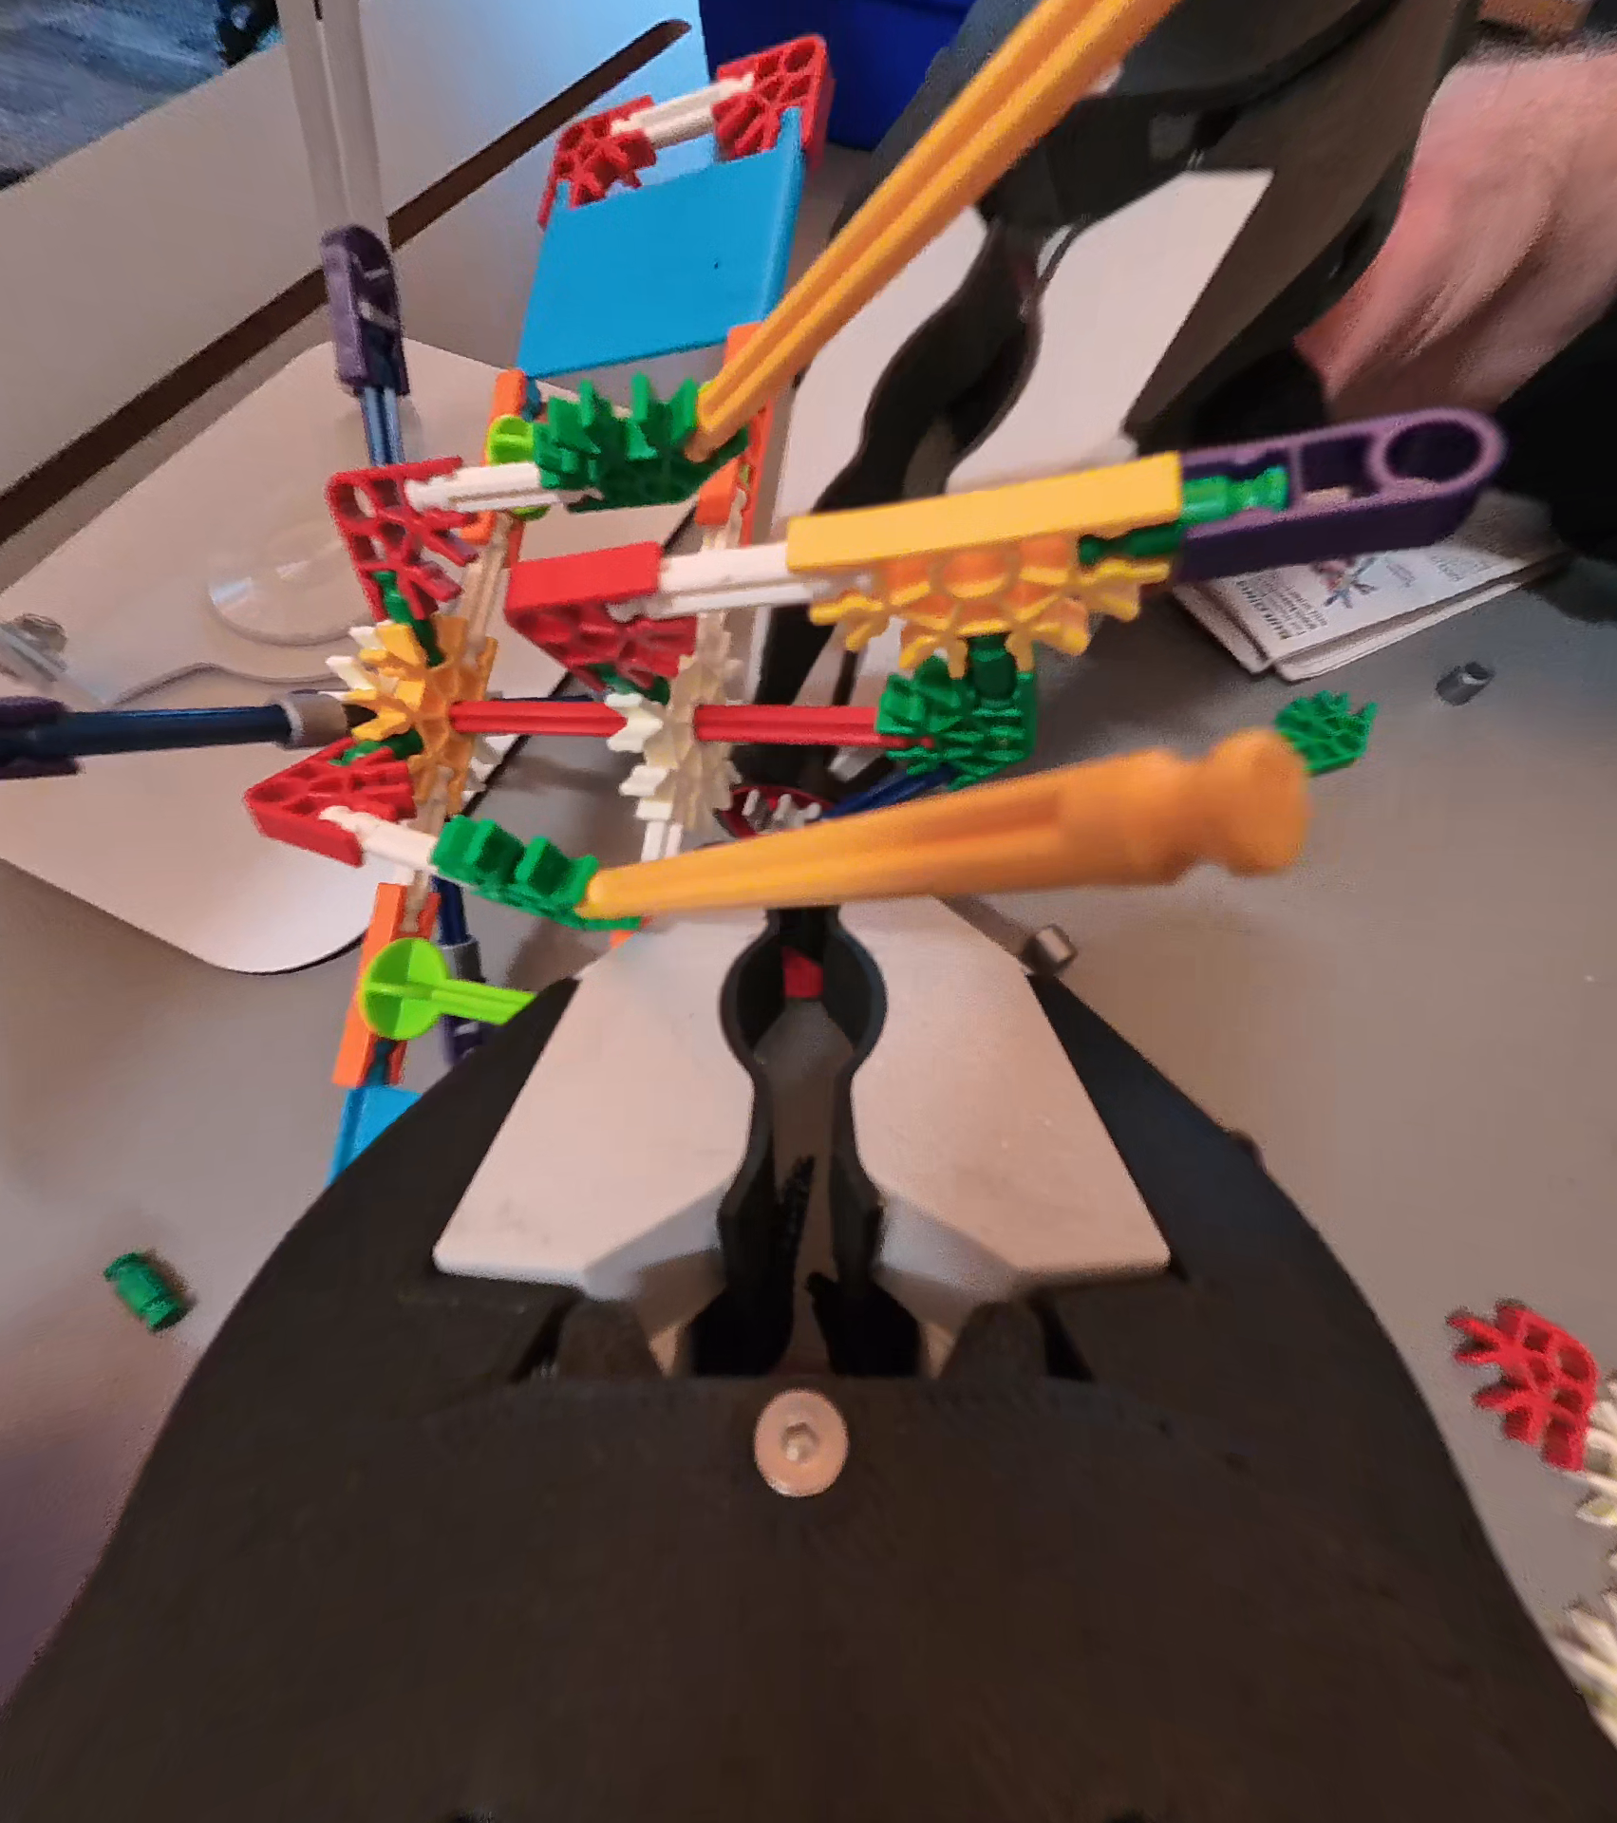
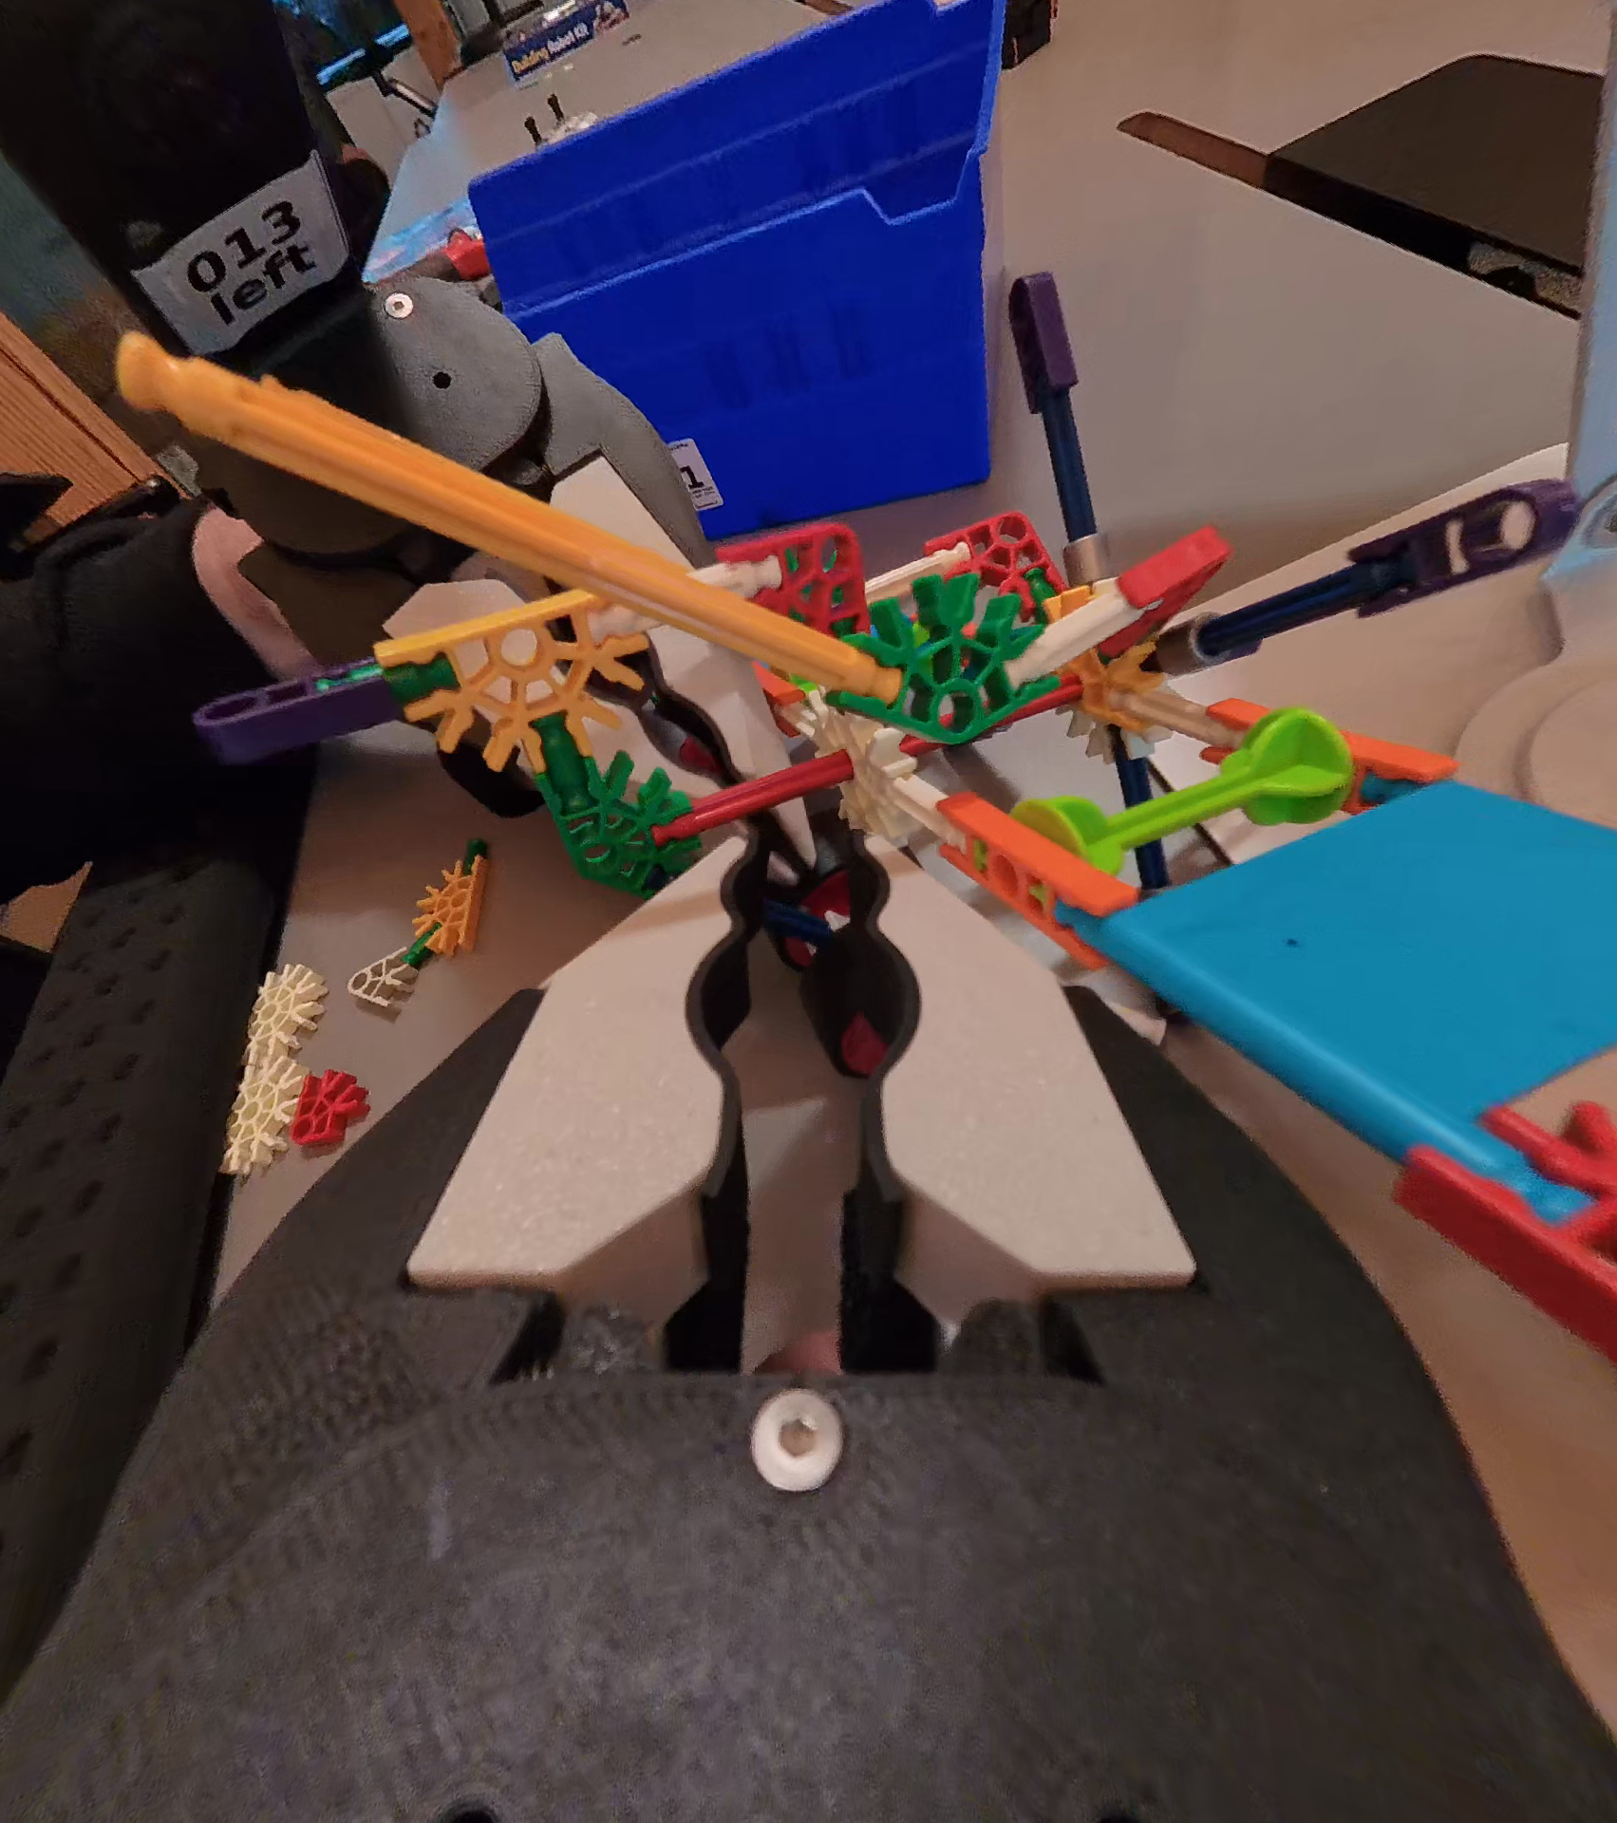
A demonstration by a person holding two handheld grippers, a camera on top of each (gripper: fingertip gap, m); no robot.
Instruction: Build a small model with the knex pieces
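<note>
A toy model of snap-together rods and connectors (image 1: 666, 730) hangs above the grey table, held between both grippers. It has red, green, yellow and white connectors, long yellow rods (image 1: 932, 848), purple end pieces (image 1: 1337, 483) and a light blue panel (image 1: 676, 266). My left gripper (image 1: 802, 947) is shut on a small red part at the model's underside. My right gripper (image 2: 809, 888) is shut on a red and blue part low on the model (image 2: 873, 769). The right gripper also shows in the left wrist view (image 1: 962, 414), behind the model. The blue panel (image 2: 1416, 947) sticks out to the right.
A blue bin (image 2: 765, 296) stands behind the model. Loose white and red connectors (image 2: 291, 1065) lie on the table, with more in the left wrist view (image 1: 1534, 1381). A small green piece (image 1: 143, 1287), a paper booklet (image 1: 1357, 602) and a white stand base (image 1: 143, 789) lie around. Less than 4 cm separates the two grippers' tips. The small green piece (image 1: 143, 1287) is about 15 centimetres from both grippers' fingertips.
</note>
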